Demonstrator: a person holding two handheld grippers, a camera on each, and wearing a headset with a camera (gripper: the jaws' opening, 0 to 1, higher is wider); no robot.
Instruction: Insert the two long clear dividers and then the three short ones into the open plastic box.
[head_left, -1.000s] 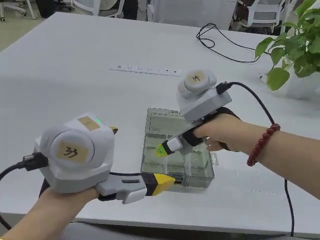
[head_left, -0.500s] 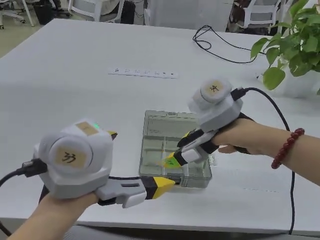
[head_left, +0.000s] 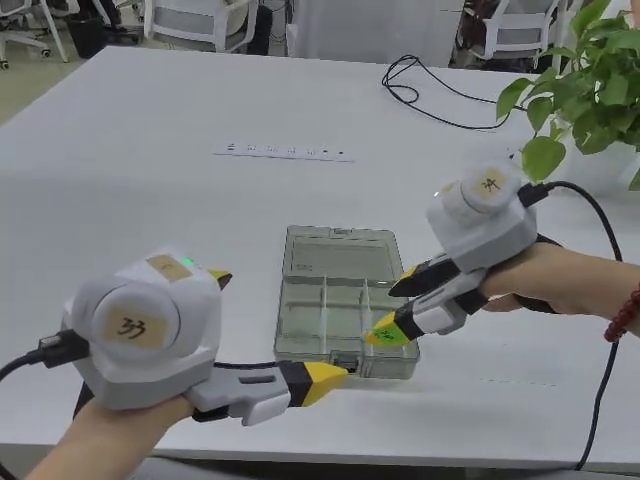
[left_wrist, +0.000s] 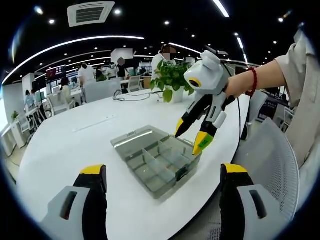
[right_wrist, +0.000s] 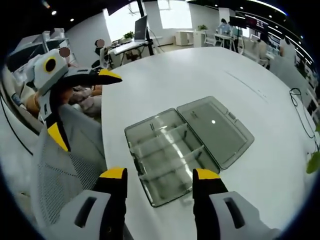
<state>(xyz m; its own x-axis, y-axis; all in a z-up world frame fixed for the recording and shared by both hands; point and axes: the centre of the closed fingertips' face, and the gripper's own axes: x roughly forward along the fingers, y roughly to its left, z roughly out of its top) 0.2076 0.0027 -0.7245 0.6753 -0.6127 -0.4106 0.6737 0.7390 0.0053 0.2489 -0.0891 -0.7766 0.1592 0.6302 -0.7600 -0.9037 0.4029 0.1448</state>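
Since a second ago, the right gripper (head_left: 385, 312) has drawn back to the right. Its tips were over the middle of the open plastic box (head_left: 290, 305) and now sit by the box's front right corner.

At the far left of the head view, a hand holds the left gripper (head_left: 272, 327) low over the near edge of the white table (head_left: 130, 150). Its two yellow-tipped jaws are spread wide with nothing between them, and they point right, towards the box. In the left gripper view the box lies straight ahead between those jaws, well apart from them.

The box lies in the middle of the table's near side. Its clear lid (head_left: 335, 255) is folded flat on the table behind it. Clear dividers (head_left: 326, 302) stand inside and split the box into compartments; how many there are is hard to tell.

Behind the box, further back on the table, lies a flat white power strip (head_left: 285, 152).

To the right, the right gripper slants down and left, held by a hand. Its jaws are parted and grip nothing. Whether the lower tip touches the box I cannot tell.

A black cable (head_left: 430, 85) lies loose on the table's far right, and a leafy green plant (head_left: 580, 90) stands at the right edge.
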